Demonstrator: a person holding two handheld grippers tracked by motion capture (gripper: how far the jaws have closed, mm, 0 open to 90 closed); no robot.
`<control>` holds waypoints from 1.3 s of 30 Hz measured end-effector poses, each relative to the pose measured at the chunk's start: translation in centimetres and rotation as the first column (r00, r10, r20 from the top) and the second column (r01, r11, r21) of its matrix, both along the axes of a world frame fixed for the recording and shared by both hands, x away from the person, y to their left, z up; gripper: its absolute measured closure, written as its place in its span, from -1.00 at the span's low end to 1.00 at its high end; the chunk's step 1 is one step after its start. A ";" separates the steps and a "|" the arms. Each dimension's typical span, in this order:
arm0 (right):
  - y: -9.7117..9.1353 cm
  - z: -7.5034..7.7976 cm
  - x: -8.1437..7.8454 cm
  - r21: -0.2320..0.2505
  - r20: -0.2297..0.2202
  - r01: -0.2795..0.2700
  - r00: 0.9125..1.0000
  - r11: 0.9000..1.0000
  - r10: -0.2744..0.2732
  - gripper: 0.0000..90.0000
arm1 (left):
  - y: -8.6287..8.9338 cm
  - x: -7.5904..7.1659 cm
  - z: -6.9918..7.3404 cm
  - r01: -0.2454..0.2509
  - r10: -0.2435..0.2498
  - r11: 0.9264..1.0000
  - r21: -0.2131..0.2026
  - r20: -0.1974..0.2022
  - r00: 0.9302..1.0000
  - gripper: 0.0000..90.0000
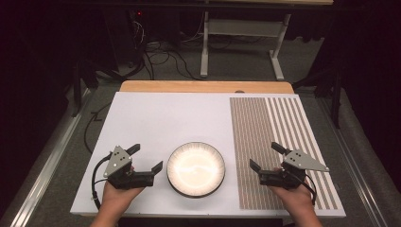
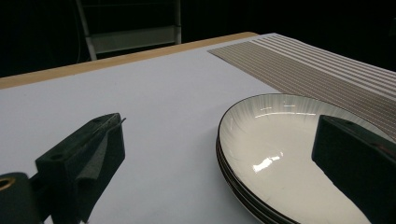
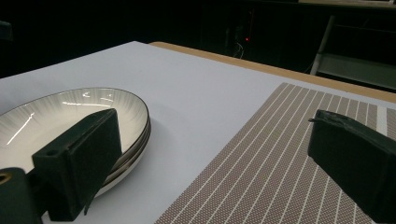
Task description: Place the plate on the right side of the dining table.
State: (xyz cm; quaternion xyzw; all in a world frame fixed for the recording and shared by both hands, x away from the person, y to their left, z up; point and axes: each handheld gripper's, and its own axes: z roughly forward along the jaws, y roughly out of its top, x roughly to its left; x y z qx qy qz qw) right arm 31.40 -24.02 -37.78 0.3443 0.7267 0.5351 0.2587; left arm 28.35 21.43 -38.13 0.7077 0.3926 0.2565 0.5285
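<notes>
- The left hand-held gripper [image 1: 145,158] hovers just left of the stacked plates [image 1: 196,169], jaws spread wide and holding nothing. In the left gripper view one jaw already hangs over the near rim of the plates [image 2: 261,140], the other over bare surface.
- The right hand-held gripper [image 1: 265,155] mirrors it on the other side, jaws likewise wide apart and empty, over the striped placemat [image 1: 279,142] near its left edge.
- The plates sit near the front middle of the white surface [image 1: 156,118], beside the placemat and apart from it. The edge lines in the right gripper view suggest more than one plate [image 3: 70,112] in the stack; the count is hard to tell.
- Judged from this, the step in hand is taking hold of the top plate. To do it well, bring one jaw low over the rim and the other under the lip, so only the upper plate is pinched.
- Close slowly; the glaze looks slick, and a shallow bite could slip.
- Lift level, then carry toward the placemat beyond.
</notes>
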 end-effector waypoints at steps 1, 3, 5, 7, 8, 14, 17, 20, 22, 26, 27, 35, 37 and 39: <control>0.1 0.0 0.0 -0.004 0.001 0.000 1.000 1.000 0.000 -0.92 | 0.0 0.0 0.0 0.000 0.000 1.000 -0.001 -0.001 1.000 -0.93; 0.3 0.1 0.0 -0.005 0.002 -0.003 1.000 1.000 0.003 -0.92 | 0.1 0.0 0.0 -0.002 0.002 1.000 -0.002 -0.001 1.000 -0.93; 0.5 0.2 0.0 -0.009 0.008 -0.012 1.000 1.000 0.012 -0.92 | 0.1 0.0 0.0 -0.003 0.003 1.000 -0.006 -0.003 1.000 -0.93; 0.6 0.2 -0.1 -0.002 -0.001 -0.009 1.000 1.000 0.009 -0.92 | 0.1 0.0 0.0 -0.004 0.004 1.000 -0.006 -0.004 1.000 -0.93; 0.9 0.3 0.0 -0.001 -0.003 -0.020 1.000 1.000 0.020 -0.91 | 0.1 0.0 0.0 -0.005 0.005 1.000 -0.006 -0.004 1.000 -0.93; 2.0 0.5 0.1 -0.018 -0.004 -0.035 0.999 0.999 0.035 -0.89 | 0.1 0.0 0.1 0.004 -0.004 1.000 0.009 -0.003 1.000 -0.90; 2.7 0.6 0.2 -0.040 -0.004 -0.039 0.999 0.998 0.039 -0.88 | 0.0 0.0 0.0 0.006 -0.006 1.000 0.020 0.003 1.000 -0.90; 3.4 0.6 0.3 -0.060 -0.014 -0.043 0.999 0.997 0.042 -0.86 | 0.0 0.0 0.0 0.012 -0.012 1.000 0.025 0.009 1.000 -0.90; 3.8 0.7 0.4 -0.064 -0.029 -0.041 0.999 0.997 0.040 -0.84 | 0.0 0.0 0.0 0.014 -0.014 1.000 0.025 0.010 1.000 -0.90; 4.5 0.8 0.7 -0.074 -0.048 -0.053 0.998 0.996 0.049 -0.77 | 0.1 0.0 0.1 0.016 -0.016 1.000 0.025 0.014 1.000 -0.90; 4.8 0.9 0.9 -0.079 -0.061 -0.065 0.996 0.995 0.060 -0.70 | 0.1 0.1 0.0 0.013 -0.013 1.000 0.026 0.014 1.000 -0.90; 6.4 1.4 1.4 -0.094 -0.121 -0.105 0.988 0.990 0.093 -0.50 | 0.3 0.1 0.1 0.011 -0.011 1.000 0.013 0.006 1.000 -0.91; 6.9 1.4 1.7 -0.093 -0.133 -0.108 0.987 0.990 0.095 -0.45 | 0.3 0.1 0.1 0.007 -0.007 1.000 0.010 0.006 1.000 -0.92; 7.4 1.4 2.0 -0.091 -0.142 -0.107 0.985 0.990 0.094 -0.38 | 0.4 0.1 0.1 0.002 -0.003 1.000 0.014 0.009 1.000 -0.92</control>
